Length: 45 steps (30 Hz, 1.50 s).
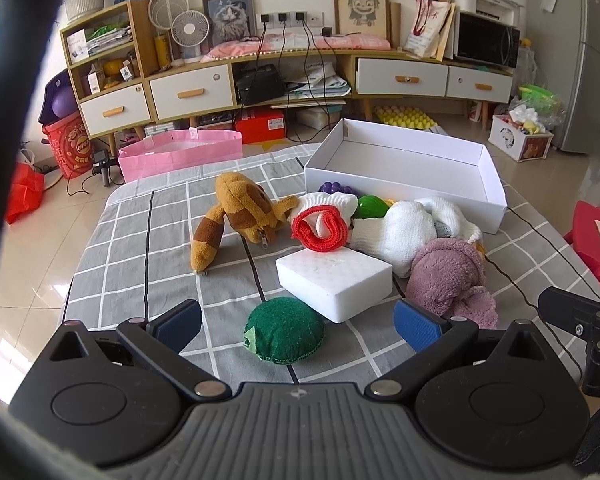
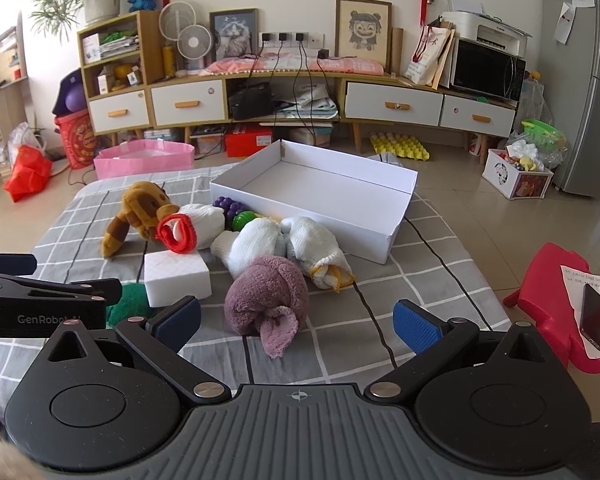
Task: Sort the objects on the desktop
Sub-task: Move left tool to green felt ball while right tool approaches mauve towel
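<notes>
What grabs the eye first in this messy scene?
A jumble of soft things on the grey checked cloth: a brown plush toy at left, a red-cuffed sock beside it, a mauve towel nearer. Behind them lies an empty white box. Both grippers hover open, the left gripper above a green pad.

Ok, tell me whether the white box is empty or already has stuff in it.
Empty. The white box shows only its bare white floor and walls in both views; the toys and cloths all lie outside it on the checked cloth.
</notes>
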Tool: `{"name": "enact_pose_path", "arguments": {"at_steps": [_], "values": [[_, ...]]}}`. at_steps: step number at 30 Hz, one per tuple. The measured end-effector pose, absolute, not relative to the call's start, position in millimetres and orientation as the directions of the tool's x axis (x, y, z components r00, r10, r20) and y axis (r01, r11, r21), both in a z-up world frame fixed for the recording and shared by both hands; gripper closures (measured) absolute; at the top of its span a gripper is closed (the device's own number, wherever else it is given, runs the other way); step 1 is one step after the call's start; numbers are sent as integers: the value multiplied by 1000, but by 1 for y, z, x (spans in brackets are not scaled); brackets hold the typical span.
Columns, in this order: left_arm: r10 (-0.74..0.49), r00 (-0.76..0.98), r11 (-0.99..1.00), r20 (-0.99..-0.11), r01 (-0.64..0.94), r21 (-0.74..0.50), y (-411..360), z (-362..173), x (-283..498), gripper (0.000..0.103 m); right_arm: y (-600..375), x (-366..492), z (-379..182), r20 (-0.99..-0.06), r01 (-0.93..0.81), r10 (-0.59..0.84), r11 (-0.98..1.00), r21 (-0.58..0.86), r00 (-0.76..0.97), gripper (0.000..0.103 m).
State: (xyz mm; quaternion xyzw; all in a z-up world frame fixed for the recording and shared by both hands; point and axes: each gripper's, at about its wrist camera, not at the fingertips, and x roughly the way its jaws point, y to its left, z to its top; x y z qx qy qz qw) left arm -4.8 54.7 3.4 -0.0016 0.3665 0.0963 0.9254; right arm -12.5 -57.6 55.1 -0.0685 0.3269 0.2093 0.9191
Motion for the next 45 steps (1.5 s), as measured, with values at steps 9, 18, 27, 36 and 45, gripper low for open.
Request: {"name": "enact_pose_path", "arguments": {"at_steps": [9, 18, 27, 36, 45], "values": [[169, 652, 979, -740, -196, 50, 72, -12, 9, 1, -57, 9, 45, -646, -432, 345, 901, 26, 681, 1], [91, 500, 968, -861, -247, -41, 119, -43, 38, 1, -53, 63, 32, -711, -447, 395, 886, 126, 582, 1], [36, 390, 972, -920, -227, -58, 124, -63, 68, 1, -51, 117, 15, -784, -427, 468, 857, 289, 409, 1], [-9, 329, 975, -944, -206, -81, 120, -78, 84, 1, -42, 134, -1, -827, -420, 465, 850, 317, 316, 1], [-53, 316, 972, -947, -201, -121, 121, -81, 85, 1, -44, 147, -8, -839, -361, 484, 850, 383, 250, 1]]}}
